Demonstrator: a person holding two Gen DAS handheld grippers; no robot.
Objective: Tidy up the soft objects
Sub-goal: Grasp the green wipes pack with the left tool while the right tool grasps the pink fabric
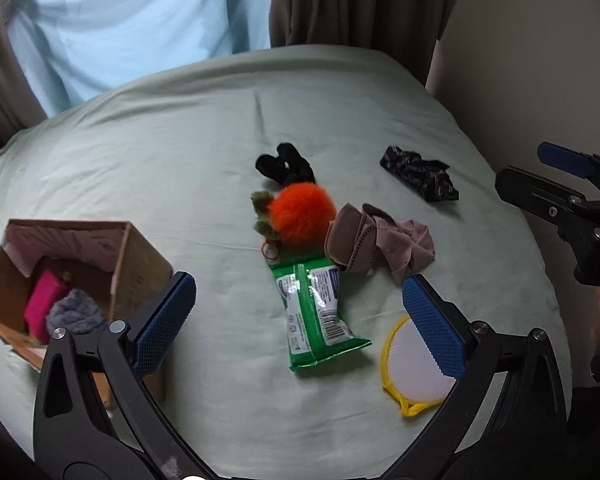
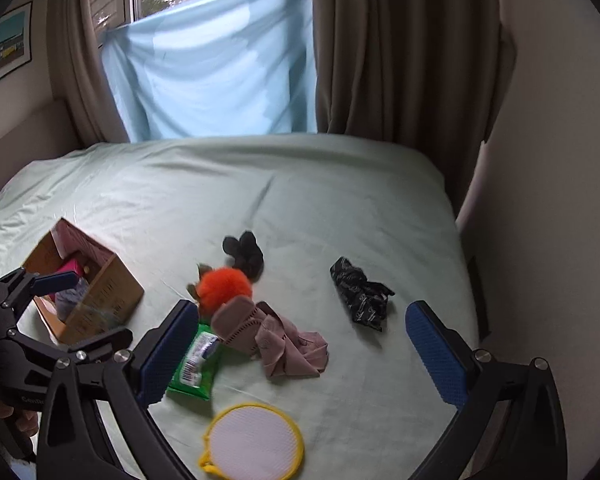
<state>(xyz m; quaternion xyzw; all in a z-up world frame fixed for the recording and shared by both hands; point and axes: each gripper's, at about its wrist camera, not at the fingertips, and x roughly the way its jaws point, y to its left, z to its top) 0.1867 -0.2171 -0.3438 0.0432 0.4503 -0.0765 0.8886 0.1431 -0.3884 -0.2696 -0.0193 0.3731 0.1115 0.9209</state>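
Observation:
On the pale green bed (image 1: pixel 180 160) lie an orange fluffy toy (image 1: pixel 300 214), a black sock bundle (image 1: pixel 286 164), a mauve cloth (image 1: pixel 380 242), a dark patterned cloth (image 1: pixel 420 174), a green wipes pack (image 1: pixel 316 312) and a yellow-rimmed mesh pouch (image 1: pixel 410 364). A cardboard box (image 1: pixel 72 276) at the left holds a pink item (image 1: pixel 42 306) and a grey cloth (image 1: pixel 74 314). My left gripper (image 1: pixel 300 320) is open and empty above the wipes pack. My right gripper (image 2: pixel 300 352) is open and empty above the mauve cloth (image 2: pixel 272 336); it also shows in the left wrist view (image 1: pixel 564 184).
The box (image 2: pixel 88 292), orange toy (image 2: pixel 224 286), wipes pack (image 2: pixel 196 364), mesh pouch (image 2: pixel 254 442), black socks (image 2: pixel 246 256) and patterned cloth (image 2: pixel 360 294) show in the right wrist view. Brown curtains (image 2: pixel 400 48), a blue sheet (image 2: pixel 208 68) and a wall (image 2: pixel 552 200) bound the bed.

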